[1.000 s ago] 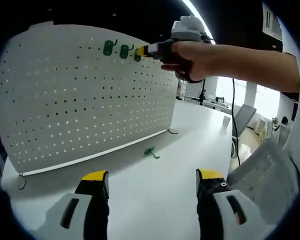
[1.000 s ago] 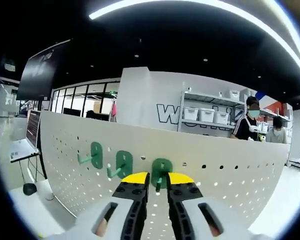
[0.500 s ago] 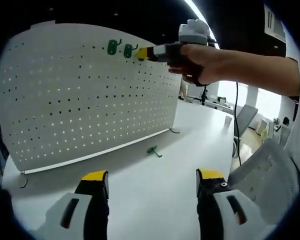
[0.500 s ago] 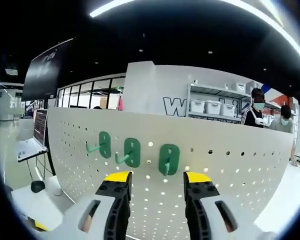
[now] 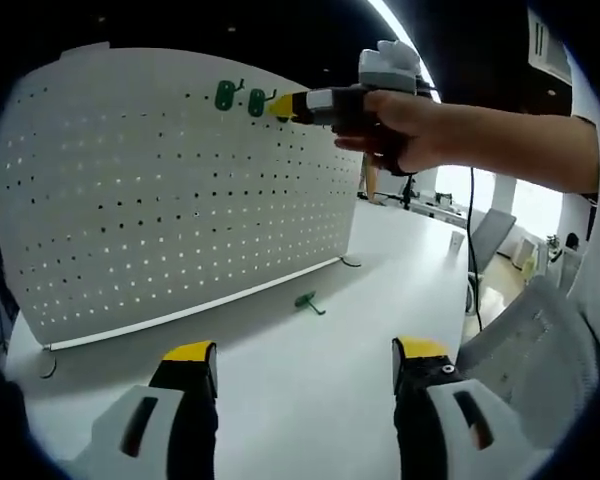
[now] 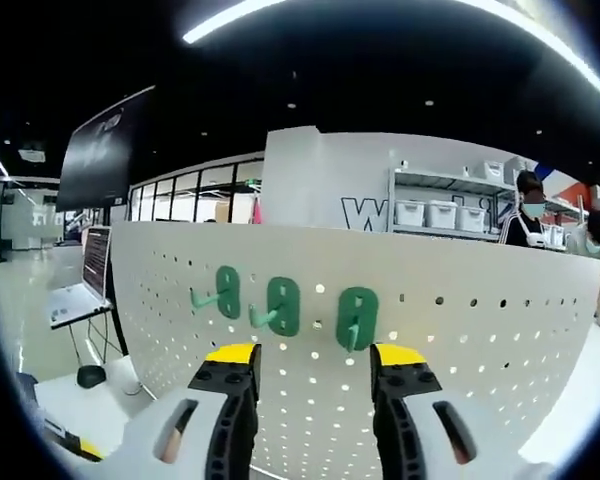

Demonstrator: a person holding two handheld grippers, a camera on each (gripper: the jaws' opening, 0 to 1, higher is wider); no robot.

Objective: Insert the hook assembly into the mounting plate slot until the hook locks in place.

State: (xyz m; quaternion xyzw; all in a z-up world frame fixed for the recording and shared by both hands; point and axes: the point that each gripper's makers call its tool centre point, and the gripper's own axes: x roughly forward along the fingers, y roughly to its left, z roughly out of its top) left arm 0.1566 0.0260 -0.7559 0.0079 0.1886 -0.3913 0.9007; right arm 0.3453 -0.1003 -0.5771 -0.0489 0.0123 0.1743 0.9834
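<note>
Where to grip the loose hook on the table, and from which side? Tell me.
Grip the loose hook by its wider green base, the end nearer the pegboard, coming down from above with the open left gripper. It lies flat on the table with its thin prong pointing away from the board, so a side approach would probably only push it along. Finer detail is too small to tell.

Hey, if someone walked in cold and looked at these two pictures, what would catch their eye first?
Probably the big white pegboard standing upright on the white table, with three green hooks in a row near its top edge. The right gripper is open just in front of those hooks, holding nothing. One more green hook lies loose on the table below the board, beyond the open left gripper.
</note>
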